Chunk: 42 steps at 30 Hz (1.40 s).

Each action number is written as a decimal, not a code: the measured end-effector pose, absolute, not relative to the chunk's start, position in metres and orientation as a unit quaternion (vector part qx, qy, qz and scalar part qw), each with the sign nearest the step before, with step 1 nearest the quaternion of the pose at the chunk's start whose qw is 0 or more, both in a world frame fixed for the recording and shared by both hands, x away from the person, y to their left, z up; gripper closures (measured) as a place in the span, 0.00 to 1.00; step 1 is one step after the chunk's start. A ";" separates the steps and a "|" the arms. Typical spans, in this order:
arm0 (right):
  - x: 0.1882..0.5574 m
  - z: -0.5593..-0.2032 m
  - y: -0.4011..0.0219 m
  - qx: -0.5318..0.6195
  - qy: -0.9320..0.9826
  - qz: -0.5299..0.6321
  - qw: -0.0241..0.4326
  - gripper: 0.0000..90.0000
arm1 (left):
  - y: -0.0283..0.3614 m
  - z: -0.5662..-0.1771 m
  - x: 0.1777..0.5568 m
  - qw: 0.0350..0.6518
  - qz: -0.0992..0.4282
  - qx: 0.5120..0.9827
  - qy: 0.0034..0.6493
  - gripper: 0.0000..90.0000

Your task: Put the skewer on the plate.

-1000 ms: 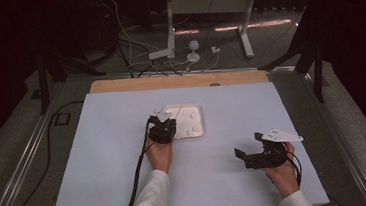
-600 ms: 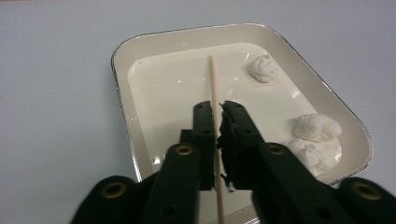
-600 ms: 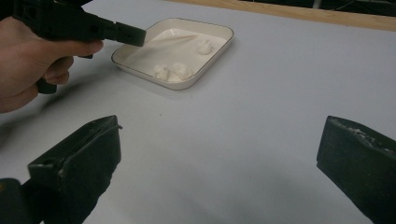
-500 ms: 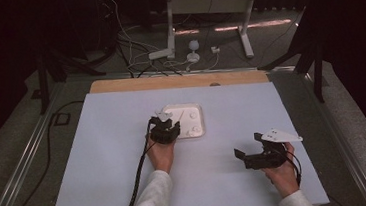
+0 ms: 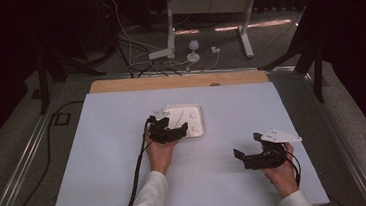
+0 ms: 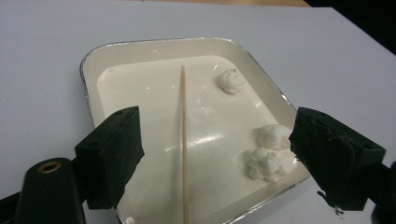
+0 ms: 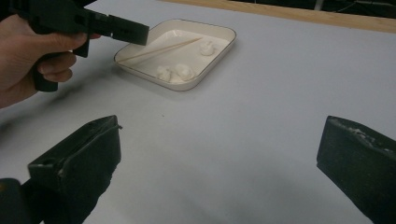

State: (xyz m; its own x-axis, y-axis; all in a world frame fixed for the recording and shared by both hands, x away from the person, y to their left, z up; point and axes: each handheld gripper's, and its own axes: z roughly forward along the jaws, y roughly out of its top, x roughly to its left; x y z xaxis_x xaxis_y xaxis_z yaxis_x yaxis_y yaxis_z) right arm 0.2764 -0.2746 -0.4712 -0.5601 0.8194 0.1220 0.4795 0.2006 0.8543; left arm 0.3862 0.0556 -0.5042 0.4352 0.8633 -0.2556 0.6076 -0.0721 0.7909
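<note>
A shallow white tray (image 5: 195, 113) lies near the table's middle. It holds a thin wooden skewer (image 6: 183, 140) and three white doughy lumps (image 6: 231, 80), two of them close together (image 6: 267, 154). My left gripper (image 5: 172, 132) hovers over the tray's near edge. In the left gripper view it (image 6: 217, 126) stands open, with one jaw on each side of the skewer and neither touching it. My right gripper (image 5: 246, 148) is held low over bare table to the right front, open and holding nothing (image 7: 224, 140). From there the tray (image 7: 228, 41) lies ahead, with the skewer (image 7: 159, 50) in it.
The pale blue table top (image 5: 100, 155) spreads wide around the tray. A wooden strip (image 5: 179, 81) runs along its far edge. The left gripper's black cable (image 5: 137, 182) trails back to the front edge. Cables and a stand base (image 5: 186, 52) sit on the floor beyond.
My left gripper has edged slightly right and forward over the tray's near edge. The right gripper has stayed about where it was.
</note>
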 end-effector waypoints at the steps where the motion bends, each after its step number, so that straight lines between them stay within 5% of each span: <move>1: 0.276 -0.471 -0.274 0.432 0.753 0.462 0.183 0.00 | 0.057 -0.503 0.385 0.455 0.138 0.719 0.507 0.18; 12: 0.276 -0.470 -0.273 0.429 0.752 0.466 0.185 0.00 | 0.076 -0.480 0.372 0.475 0.143 0.731 0.468 0.01; 42: 0.275 -0.473 -0.270 0.416 0.750 0.478 0.191 0.00 | 0.163 -0.458 0.296 0.517 0.216 0.720 0.410 0.00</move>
